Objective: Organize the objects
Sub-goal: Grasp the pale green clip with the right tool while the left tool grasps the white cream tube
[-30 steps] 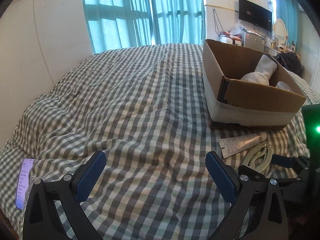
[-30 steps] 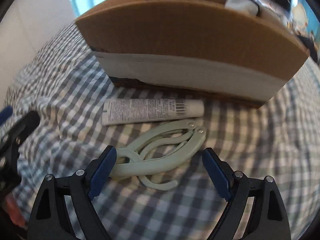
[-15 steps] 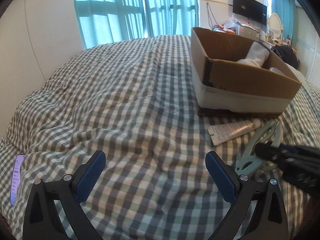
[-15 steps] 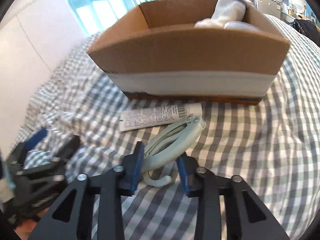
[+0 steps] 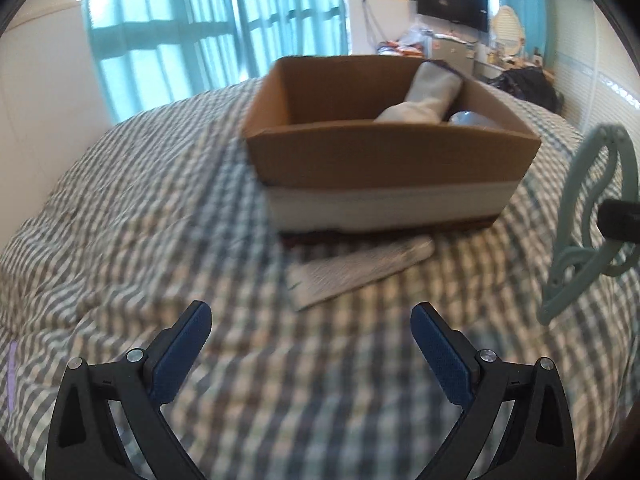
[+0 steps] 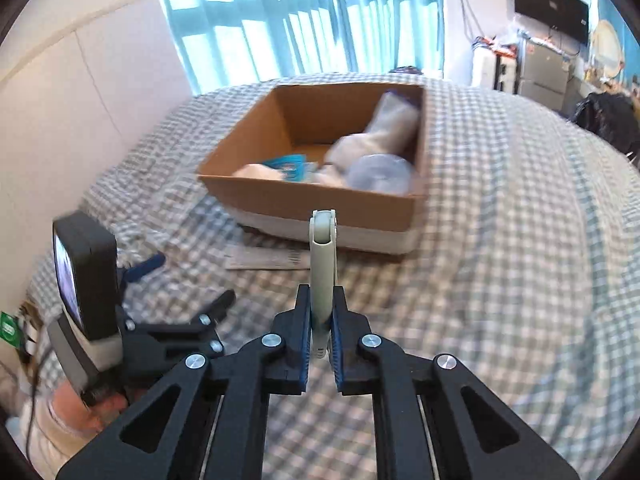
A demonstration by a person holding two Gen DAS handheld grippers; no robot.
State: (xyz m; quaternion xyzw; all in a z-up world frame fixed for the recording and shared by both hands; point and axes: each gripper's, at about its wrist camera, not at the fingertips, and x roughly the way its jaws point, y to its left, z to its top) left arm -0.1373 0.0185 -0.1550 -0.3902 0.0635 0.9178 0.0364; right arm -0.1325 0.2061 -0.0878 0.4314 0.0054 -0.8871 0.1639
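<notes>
A brown cardboard box (image 5: 392,156) with a white band sits on the checked bed; it also shows in the right wrist view (image 6: 320,204). It holds a white rolled cloth (image 5: 428,92) and other items. A white tube (image 5: 356,272) lies on the bed in front of the box. My right gripper (image 6: 320,320) is shut on a pale green folding hanger (image 6: 322,256) and holds it in the air in front of the box; the hanger shows at the right in the left wrist view (image 5: 588,216). My left gripper (image 5: 312,328) is open and empty, just short of the tube.
The checked duvet (image 5: 140,220) covers the whole bed. A phone (image 5: 12,376) lies at the far left edge. Teal curtains (image 6: 280,20) and a white wall stand behind the bed. A dresser with clutter stands at the back right (image 6: 540,64).
My right gripper closed on the green hanger and lifted it off the bed. My left gripper moved right, toward the tube and the box.
</notes>
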